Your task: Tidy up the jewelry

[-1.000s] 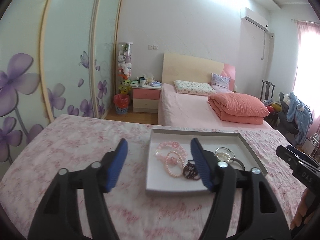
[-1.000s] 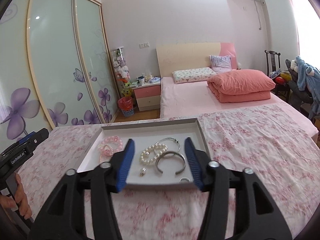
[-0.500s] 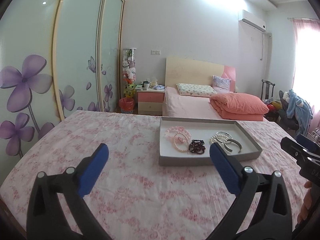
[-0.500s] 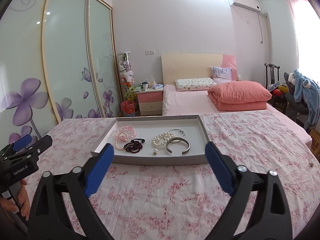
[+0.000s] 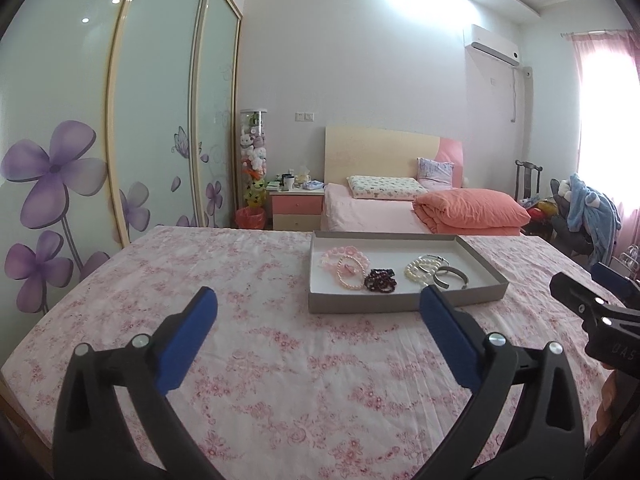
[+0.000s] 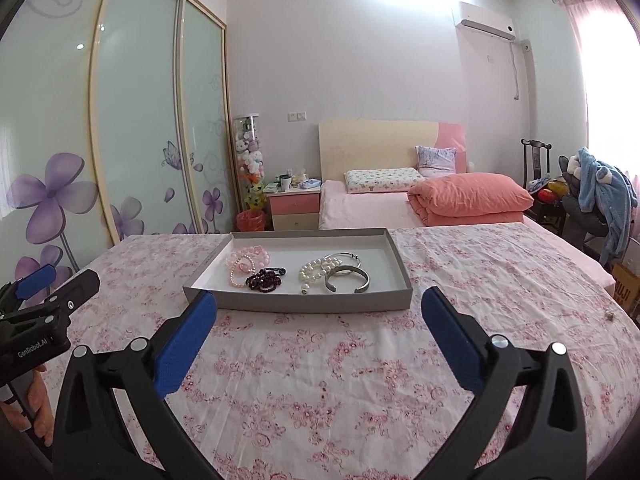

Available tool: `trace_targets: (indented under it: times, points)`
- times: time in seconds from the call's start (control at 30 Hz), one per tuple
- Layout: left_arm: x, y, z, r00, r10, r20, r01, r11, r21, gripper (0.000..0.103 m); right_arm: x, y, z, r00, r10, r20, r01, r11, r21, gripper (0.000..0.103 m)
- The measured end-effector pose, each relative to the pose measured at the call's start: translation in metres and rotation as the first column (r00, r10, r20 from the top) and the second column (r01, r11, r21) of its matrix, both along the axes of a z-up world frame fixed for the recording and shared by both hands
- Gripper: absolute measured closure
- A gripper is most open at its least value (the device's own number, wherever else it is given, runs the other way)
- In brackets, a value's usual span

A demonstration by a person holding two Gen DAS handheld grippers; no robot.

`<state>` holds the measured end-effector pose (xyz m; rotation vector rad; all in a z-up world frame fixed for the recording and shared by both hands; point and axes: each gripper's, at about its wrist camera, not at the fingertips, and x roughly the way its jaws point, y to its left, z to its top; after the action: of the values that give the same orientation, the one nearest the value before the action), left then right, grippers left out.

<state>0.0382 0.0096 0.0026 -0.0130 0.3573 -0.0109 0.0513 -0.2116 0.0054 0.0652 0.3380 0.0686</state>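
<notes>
A grey shallow tray (image 5: 400, 304) (image 6: 296, 303) lies on the pink floral cloth. It holds a pink bead bracelet (image 5: 345, 257) (image 6: 250, 256), a dark bead bracelet (image 5: 380, 279) (image 6: 265, 279), a white pearl bracelet (image 5: 420, 271) (image 6: 314, 270) and a silver bangle (image 5: 452, 278) (image 6: 347, 279). My left gripper (image 5: 318, 320) is open and empty, short of the tray. My right gripper (image 6: 318, 318) is open and empty, just before the tray's near wall.
A small metal piece (image 6: 610, 314) lies on the cloth at the far right. Beyond the cloth stand a bed with an orange quilt (image 6: 470, 198), a pink nightstand (image 6: 294, 210) and sliding wardrobe doors (image 5: 160, 120) on the left.
Both grippers have pulled back from the tray and opened wide. The tray now sits farther ahead of both.
</notes>
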Motion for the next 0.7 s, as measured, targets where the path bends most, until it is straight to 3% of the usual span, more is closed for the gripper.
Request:
trace_targets:
  times: [0.7]
  points:
    - [-0.005, -0.003, -0.017, 1.0, -0.008, -0.028, 0.008, 1.0, -0.008, 0.004, -0.006, -0.003, -0.015, 1.0, -0.029, -0.004, 0.029, 1.0, -0.001, 0.002]
